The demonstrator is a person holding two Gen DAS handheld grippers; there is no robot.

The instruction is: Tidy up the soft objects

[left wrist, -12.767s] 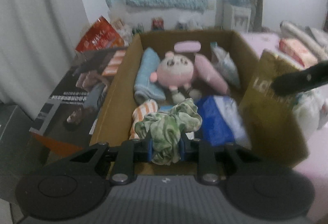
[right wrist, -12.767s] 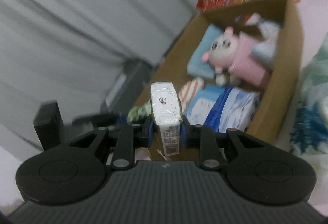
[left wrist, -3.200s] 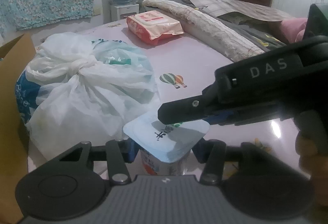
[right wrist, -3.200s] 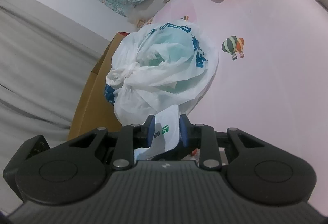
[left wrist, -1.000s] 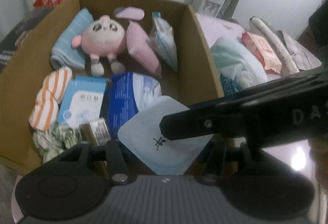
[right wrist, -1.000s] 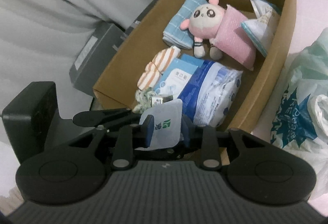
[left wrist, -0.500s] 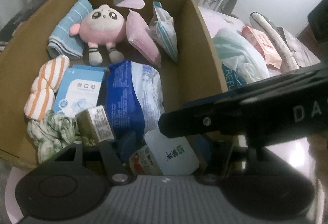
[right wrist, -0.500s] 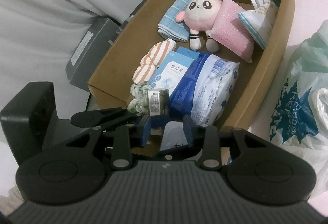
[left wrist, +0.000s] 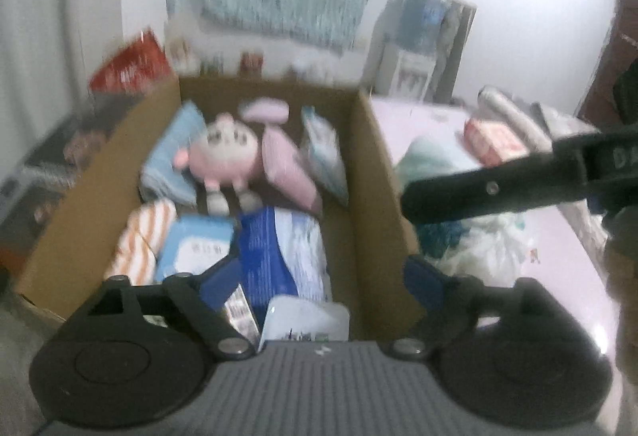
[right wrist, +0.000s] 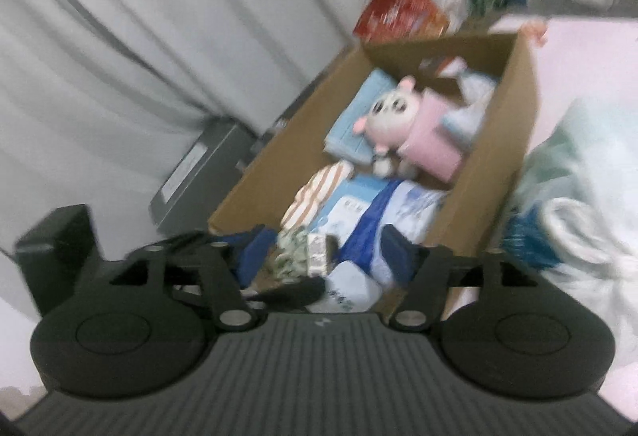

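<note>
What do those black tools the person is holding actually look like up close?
Each tool is matte black plastic. The left tool and right tool both have a grey ribbed body, two round discs, angled link arms with silver screws, and blue pads on the fingers. Seen from the left wrist view, the right tool's long black side carries pale letters, partly cut off. No cables or sleeves show.

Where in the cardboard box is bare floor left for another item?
A bare strip of the cardboard box runs along its right wall, beside the blue-and-white pack and ahead of the white pouch. The left and far sides are crowded: striped cloth, blue towel, pink plush.
</note>
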